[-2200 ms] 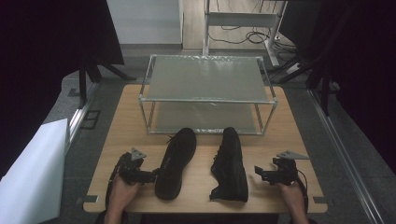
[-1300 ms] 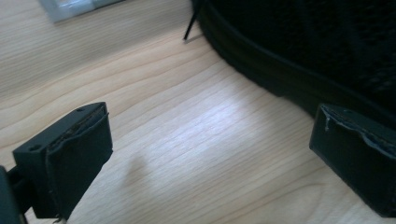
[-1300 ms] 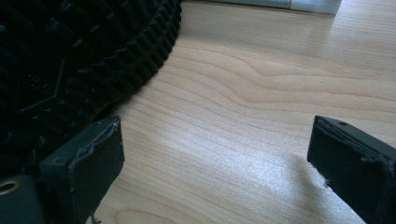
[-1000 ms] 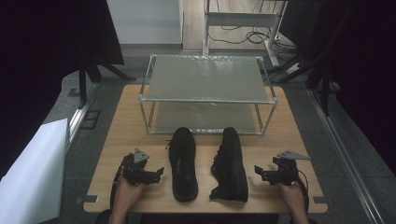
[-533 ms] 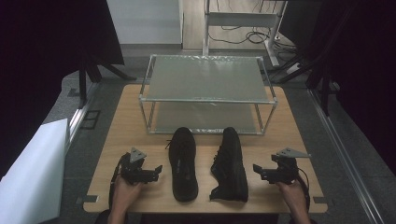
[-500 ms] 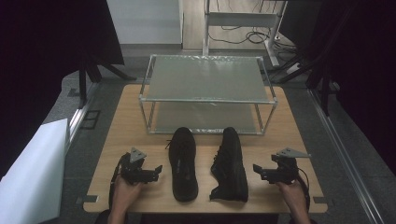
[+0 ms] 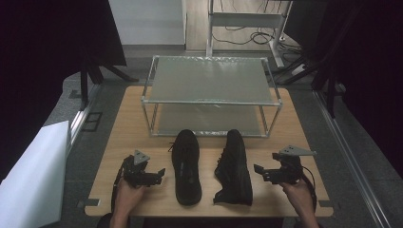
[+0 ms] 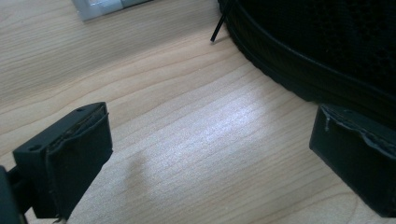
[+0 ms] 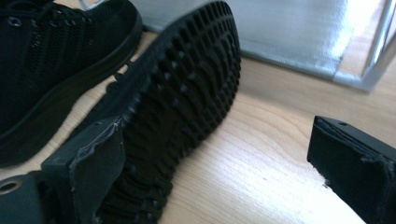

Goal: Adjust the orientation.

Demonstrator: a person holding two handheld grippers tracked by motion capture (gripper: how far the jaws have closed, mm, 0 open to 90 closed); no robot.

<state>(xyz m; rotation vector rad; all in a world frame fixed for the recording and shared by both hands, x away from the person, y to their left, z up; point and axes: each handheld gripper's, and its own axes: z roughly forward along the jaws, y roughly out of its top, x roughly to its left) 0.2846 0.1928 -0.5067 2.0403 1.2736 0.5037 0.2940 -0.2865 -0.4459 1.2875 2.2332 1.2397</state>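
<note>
Since the left shoe [image 7: 186, 166] was straightened upright, both claws are held wide open, empty; right shoe [image 7: 235, 167] is left tipped sideways, likely next.

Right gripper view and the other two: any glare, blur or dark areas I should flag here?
Right gripper view: bright glare on the shelf panel at top right; the near jaws are soft, the shoe sole sharp. Left gripper view: a pale sheen on the table; the black shoe shows little detail. High view: dark surroundings either side; the table is evenly lit.
</note>
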